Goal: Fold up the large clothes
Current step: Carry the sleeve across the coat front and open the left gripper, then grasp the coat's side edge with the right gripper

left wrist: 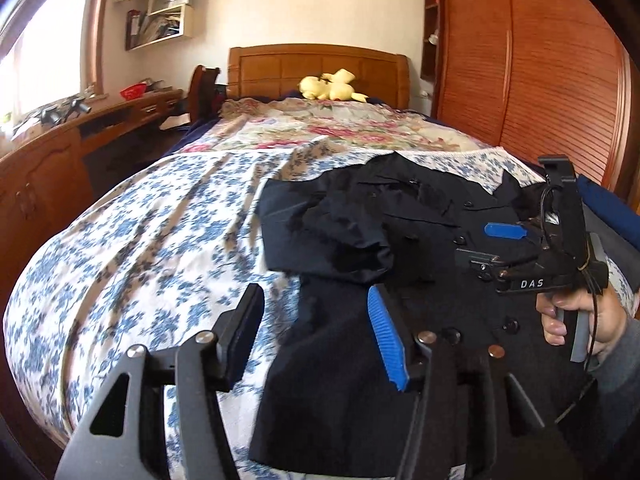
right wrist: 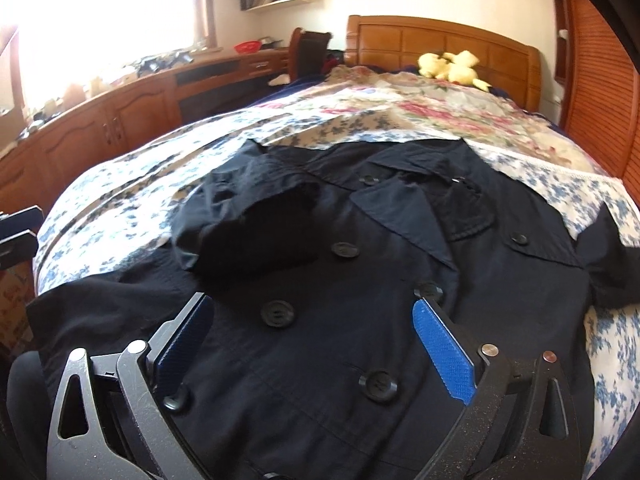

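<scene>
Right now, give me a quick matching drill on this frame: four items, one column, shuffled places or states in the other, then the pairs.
Items:
1. dark double-breasted coat
2. yellow plush toy
3. left tongs
4. red bowl

Places or states:
A. on the wooden desk by the window
B. open, over the coat's left edge
C. by the headboard
D. spread button-side up on the blue floral bedspread, one sleeve folded across the chest

Pairs: 1-D, 2-C, 3-B, 4-A
</scene>
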Available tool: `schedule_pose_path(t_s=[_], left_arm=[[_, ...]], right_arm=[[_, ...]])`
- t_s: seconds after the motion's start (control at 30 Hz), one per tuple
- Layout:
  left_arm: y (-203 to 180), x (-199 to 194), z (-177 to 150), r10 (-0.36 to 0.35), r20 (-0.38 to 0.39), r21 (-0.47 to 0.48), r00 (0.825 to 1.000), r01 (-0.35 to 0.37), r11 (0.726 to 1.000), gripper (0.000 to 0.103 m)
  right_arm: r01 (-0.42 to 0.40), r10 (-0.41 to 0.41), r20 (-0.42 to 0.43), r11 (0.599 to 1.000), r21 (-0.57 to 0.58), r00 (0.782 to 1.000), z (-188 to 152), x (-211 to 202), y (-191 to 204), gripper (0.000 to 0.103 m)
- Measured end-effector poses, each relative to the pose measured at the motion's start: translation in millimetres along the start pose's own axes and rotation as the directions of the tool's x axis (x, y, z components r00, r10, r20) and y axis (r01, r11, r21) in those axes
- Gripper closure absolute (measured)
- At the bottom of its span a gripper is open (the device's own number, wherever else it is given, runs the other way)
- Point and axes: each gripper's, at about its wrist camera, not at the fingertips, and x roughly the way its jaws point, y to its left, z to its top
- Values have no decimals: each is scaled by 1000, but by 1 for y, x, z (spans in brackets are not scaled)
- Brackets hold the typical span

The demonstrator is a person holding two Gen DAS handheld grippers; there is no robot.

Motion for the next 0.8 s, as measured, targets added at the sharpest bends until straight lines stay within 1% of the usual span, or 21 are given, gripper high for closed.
schedule_pose_path(t_s=[0.1, 0.23, 0.33, 0.4, 0.5, 0.57, 0.7, 0.77, 0.8], left_arm=[[14, 1, -8, 11, 17, -20, 1000, -11, 1000, 50], [31, 7, -19, 19, 42, -43, 999, -17, 999, 50], [44, 11, -28, 19, 50, -77, 999, -15, 997, 50], [48, 12, -31, 15, 49, -80, 999, -11, 997, 50], [55, 11, -36, 43, 63, -72, 997, -38, 997, 50], [60, 9, -39, 28, 69, -88, 997, -22, 996, 50], [63, 8, -44, -5, 66, -105, 998, 12, 994, 50], [61, 6, -47, -13, 69, -100, 998, 20, 995, 50], [61, 6, -48, -20, 70, -103, 997, 27, 994, 50]], right_arm=[[-14, 14, 4, 1000, -25, 1000, 9, 4, 15, 3], [-22, 21, -16, 998, -67, 1000, 26, 17, 35, 6], [-28, 24, -35, 992, -120, 999, 41, 33, 52, 9], [-26, 19, -49, 987, -160, 999, 50, 45, 65, 11], [-28, 10, -88, 978, -206, 996, 65, 69, 82, 14], [-25, -1, -111, 971, -236, 994, 73, 84, 90, 17], [-12, -36, -171, 962, -272, 985, 86, 114, 101, 23], [5, -64, -201, 960, -281, 978, 90, 129, 103, 29], [20, -83, -210, 958, -286, 974, 91, 133, 103, 34]])
